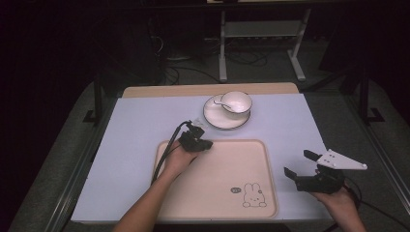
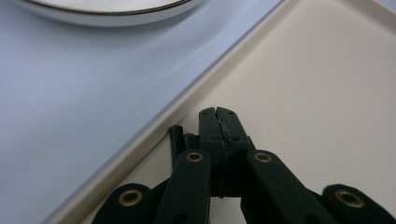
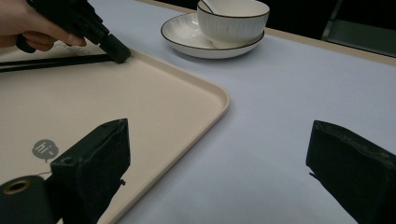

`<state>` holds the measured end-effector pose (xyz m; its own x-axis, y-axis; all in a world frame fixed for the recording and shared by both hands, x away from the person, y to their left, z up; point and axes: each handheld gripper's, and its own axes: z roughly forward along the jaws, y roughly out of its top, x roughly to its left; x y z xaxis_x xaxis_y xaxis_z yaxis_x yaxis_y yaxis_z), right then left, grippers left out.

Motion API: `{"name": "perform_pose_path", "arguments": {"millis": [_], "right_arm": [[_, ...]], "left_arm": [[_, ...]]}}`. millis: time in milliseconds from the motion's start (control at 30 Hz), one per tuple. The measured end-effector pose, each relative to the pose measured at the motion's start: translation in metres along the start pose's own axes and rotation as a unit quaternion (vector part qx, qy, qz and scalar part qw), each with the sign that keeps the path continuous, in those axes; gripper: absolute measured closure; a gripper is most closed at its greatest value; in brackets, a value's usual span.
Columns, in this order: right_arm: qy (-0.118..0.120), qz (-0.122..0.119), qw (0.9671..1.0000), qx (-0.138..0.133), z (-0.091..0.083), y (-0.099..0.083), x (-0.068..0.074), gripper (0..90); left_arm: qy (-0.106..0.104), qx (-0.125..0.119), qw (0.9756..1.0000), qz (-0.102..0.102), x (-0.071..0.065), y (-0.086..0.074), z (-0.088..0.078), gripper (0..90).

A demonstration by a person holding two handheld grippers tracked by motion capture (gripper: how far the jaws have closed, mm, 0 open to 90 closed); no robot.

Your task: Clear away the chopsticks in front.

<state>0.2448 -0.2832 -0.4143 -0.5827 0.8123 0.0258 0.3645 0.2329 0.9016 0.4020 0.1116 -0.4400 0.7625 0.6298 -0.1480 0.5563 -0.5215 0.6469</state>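
Left gripper (image 1: 207, 144) is clamped shut over the beige rectangular plastic tray (image 1: 217, 193), at its far-left corner; the tray's long axis runs near-to-far. Right gripper (image 1: 300, 167) hovers past the tray's right edge, jaws wide, holding nothing.

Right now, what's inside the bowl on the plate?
A white spoon leans inside the bowl, its handle sticking out over the rim toward the plate. The bowl's near wall hides its bottom, so anything else inside cannot be seen.
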Motion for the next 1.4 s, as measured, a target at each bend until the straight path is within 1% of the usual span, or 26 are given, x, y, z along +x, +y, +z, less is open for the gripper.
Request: {"name": "perform_pose_path", "arguments": {"millis": [100,233,333,533,700,1067,1267,1400], "right_arm": [[0.001,0.0,1.0,0.001,0.0,0.0,0.0,5.6],[0.001,0.0,1.0,0.002,0.001,0.0,0.0,5.7],[0.001,0.001,1.0,0.001,0.0,0.0,0.0,5.7],[0.001,0.0,1.0,0.003,0.001,0.0,0.0,5.7],[0.001,0.0,1.0,0.003,0.001,0.0,0.0,5.7],[0.002,-0.001,1.0,0.005,0.001,0.0,0.001,5.7],[0.003,-0.002,1.0,0.004,0.001,0.0,0.001,5.7],[0.002,-0.002,1.0,0.004,0.001,0.0,0.001,5.7]], "left_arm": [[0.006,0.0,0.9999,-0.01,0.006,-0.005,-0.006,89.8],[0.011,0.004,0.9998,-0.014,0.01,-0.01,-0.012,89.8],[0.015,0.007,0.9998,-0.012,0.012,-0.014,-0.017,89.8],[0.016,0.013,0.9995,-0.023,0.017,-0.028,-0.032,89.8],[0.023,0.016,0.9991,-0.031,0.02,-0.041,-0.045,89.8],[0.035,0.017,0.9982,-0.045,0.023,-0.067,-0.069,89.8],[0.04,0.021,0.9979,-0.047,0.023,-0.077,-0.08,89.8],[0.045,0.02,0.9972,-0.056,0.025,-0.084,-0.087,89.8]]}}
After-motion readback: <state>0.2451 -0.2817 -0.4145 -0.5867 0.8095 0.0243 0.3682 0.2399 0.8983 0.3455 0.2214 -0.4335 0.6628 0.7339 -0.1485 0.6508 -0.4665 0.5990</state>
